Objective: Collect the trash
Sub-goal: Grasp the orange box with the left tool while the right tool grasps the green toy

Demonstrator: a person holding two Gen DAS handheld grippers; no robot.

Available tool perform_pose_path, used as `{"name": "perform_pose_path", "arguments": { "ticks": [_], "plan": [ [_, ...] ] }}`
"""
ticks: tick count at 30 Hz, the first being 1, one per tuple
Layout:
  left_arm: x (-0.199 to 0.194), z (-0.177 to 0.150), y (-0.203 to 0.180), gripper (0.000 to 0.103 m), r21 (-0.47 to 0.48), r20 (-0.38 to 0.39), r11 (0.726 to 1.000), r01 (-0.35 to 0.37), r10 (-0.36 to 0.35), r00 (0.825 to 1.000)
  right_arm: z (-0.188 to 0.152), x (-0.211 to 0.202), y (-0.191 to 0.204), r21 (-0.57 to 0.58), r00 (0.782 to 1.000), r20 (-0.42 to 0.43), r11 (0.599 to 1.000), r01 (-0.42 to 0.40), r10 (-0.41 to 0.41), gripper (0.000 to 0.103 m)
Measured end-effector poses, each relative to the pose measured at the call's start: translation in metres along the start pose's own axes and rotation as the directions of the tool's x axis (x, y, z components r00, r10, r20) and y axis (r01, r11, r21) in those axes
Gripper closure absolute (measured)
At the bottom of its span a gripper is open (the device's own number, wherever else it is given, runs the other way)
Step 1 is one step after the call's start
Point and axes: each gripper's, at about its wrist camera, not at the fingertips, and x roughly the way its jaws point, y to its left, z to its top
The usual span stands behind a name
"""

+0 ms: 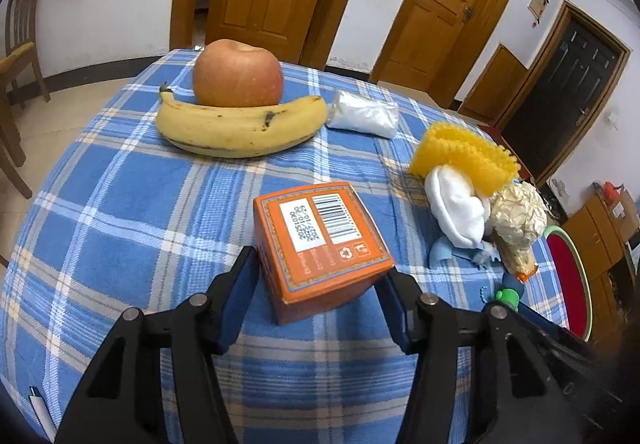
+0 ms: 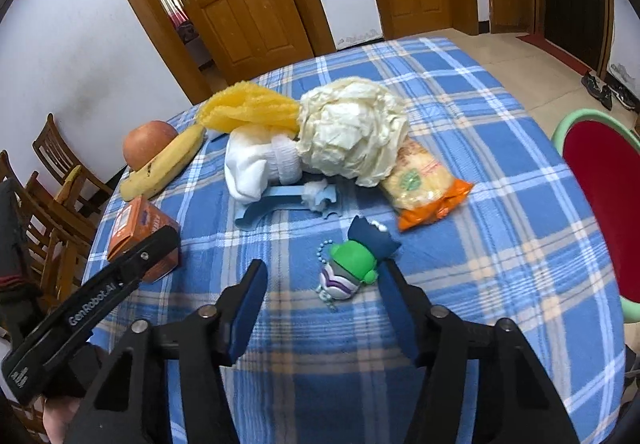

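- Left gripper [image 1: 318, 284]: its jaws straddle the small orange carton [image 1: 320, 244], which stands on the blue plaid tablecloth [image 1: 120, 212]. The left pad lies at or against one side wall; a narrow gap seems to remain at the right pad, so the carton is framed but not clearly clamped, and it rests on the cloth, unlifted.
- Right gripper [image 2: 322, 286]: the jaws stand moderately wide around a green, white and purple keychain toy [image 2: 350, 270] with a bead chain. The right pad is just beside the toy's green part, the left pad well apart from it. Nothing is held.
- Trash still on the table: a crumpled ball of cream paper [image 2: 352, 132], a snack wrapper [image 2: 426, 184] with an orange end partly under that ball, a yellow foam fruit net [image 2: 248, 108], a white balled cloth or sock [image 2: 256, 164], a light-blue plastic piece [image 2: 276, 204] with a white tuft, and a small clear packet of white material [image 1: 362, 114] beyond the fruit.
- Likely not trash: the apple [image 1: 238, 74] and the banana [image 1: 240, 128], touching each other at the far side.
- Progress, as a judgement: an early stage. No bin or bag shows in either view, no item is visibly collected, and every piece listed remains to be gathered; the carton appears to be the first candidate.
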Motion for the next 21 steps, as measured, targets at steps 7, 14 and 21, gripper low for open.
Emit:
{"name": "perform_pose_path", "arguments": {
  "ticks": [7,14,21],
  "plan": [
    [-0.008,0.003,0.003,0.046,-0.012,0.022,1.0,-0.002,0.003,1.0,0.002,0.0,-0.007,0.02,1.0,0.025,1.0,0.018,-0.018,0.064],
    [-0.024,0.001,-0.006,0.046,0.013,0.038,1.0,0.016,-0.017,0.999,0.002,0.0,-0.015,0.045,0.999,0.038,0.999,-0.001,-0.001,0.075],
    [-0.036,-0.001,-0.01,0.046,0.025,0.047,0.999,0.032,-0.033,0.998,-0.005,-0.006,-0.018,0.065,0.998,0.03,0.996,-0.057,0.055,0.075]
  ]
}}
